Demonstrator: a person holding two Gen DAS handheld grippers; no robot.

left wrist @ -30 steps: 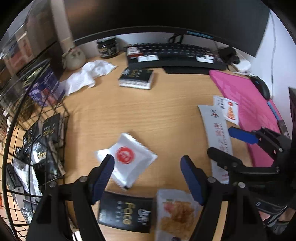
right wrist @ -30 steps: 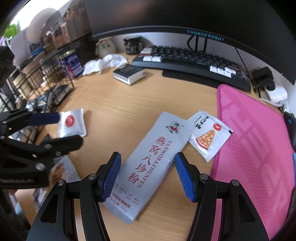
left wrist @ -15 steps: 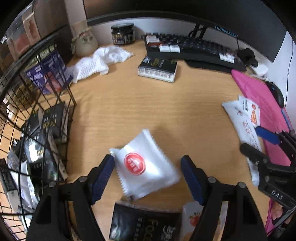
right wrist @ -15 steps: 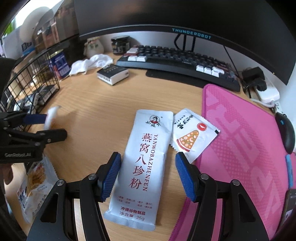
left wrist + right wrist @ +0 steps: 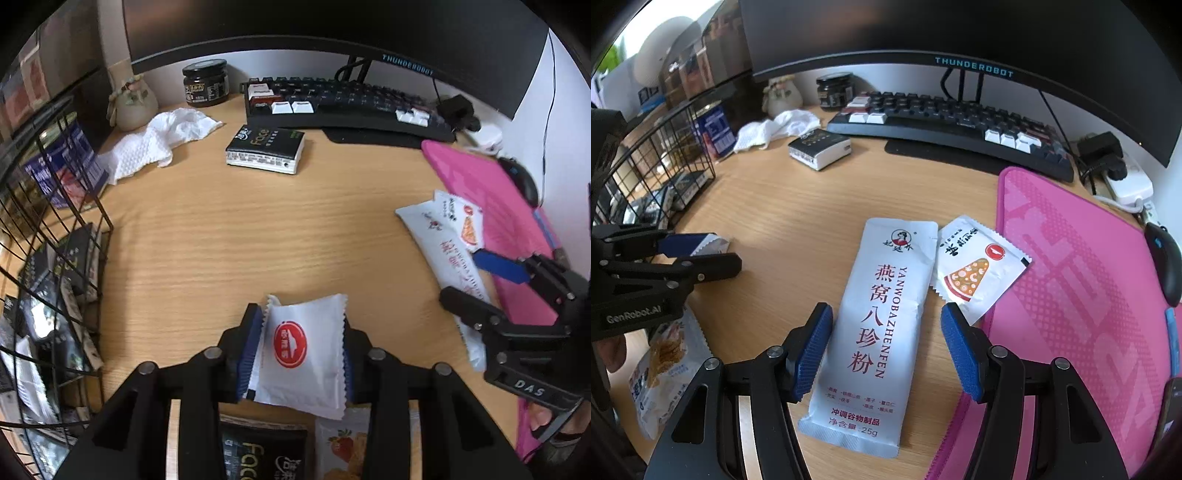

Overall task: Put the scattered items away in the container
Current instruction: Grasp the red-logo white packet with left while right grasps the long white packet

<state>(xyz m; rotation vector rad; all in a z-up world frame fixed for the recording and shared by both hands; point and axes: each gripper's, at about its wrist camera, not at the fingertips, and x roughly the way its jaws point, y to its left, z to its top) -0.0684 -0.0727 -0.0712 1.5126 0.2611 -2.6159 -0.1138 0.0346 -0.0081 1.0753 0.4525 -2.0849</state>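
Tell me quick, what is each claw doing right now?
Left gripper: shut on the small white square packet with a red round logo.
Right gripper: open, holding nothing, straddling the long white sachet.

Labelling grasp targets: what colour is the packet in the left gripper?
White packet with a round red logo; it shows best in the left wrist view, pinched in the left gripper.

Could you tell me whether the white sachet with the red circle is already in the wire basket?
Not yet. The white sachet is clamped between the left gripper pads above the desk, with the wire basket off to the side.
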